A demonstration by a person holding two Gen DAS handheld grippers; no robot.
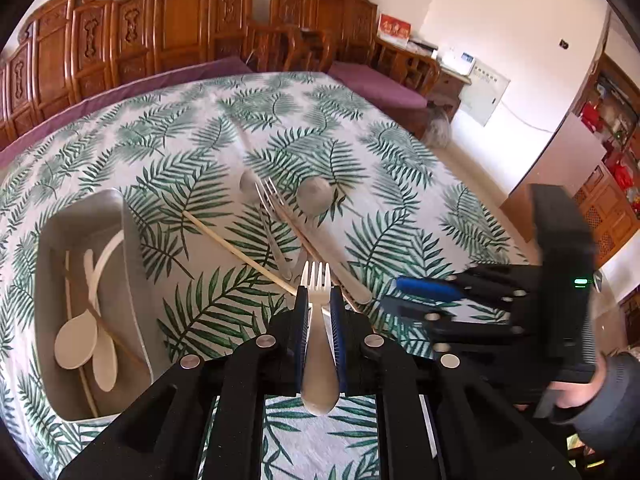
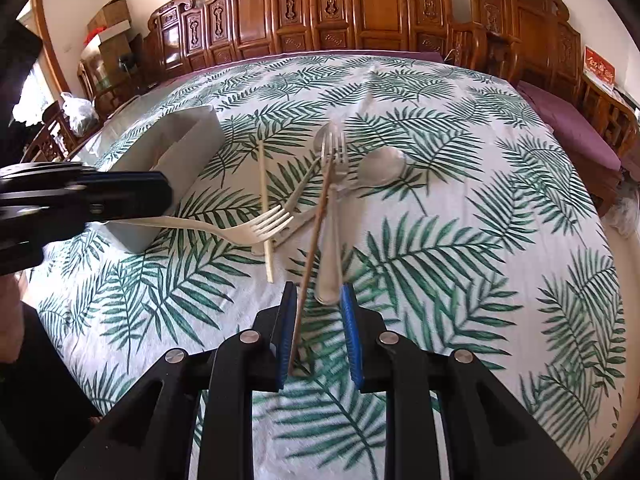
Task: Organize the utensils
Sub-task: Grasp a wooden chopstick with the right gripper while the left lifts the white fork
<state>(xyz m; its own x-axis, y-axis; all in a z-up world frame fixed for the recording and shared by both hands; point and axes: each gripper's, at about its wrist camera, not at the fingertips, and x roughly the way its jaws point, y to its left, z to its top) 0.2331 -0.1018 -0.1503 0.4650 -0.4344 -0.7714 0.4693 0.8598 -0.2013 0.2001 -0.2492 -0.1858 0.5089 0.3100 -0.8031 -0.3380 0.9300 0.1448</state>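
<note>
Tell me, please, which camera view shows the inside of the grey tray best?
The left wrist view. It looks down into the grey tray, so the two pale spoons and thin sticks inside are plain. The right wrist view shows only the tray's outer wall and a little of its inside, partly hidden behind the left gripper.

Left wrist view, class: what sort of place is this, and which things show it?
Probably a living or dining room in a home: carved wooden chairs line the wall, purple seat cushions lie on them, and a leaf-print tablecloth covers the table.
</note>
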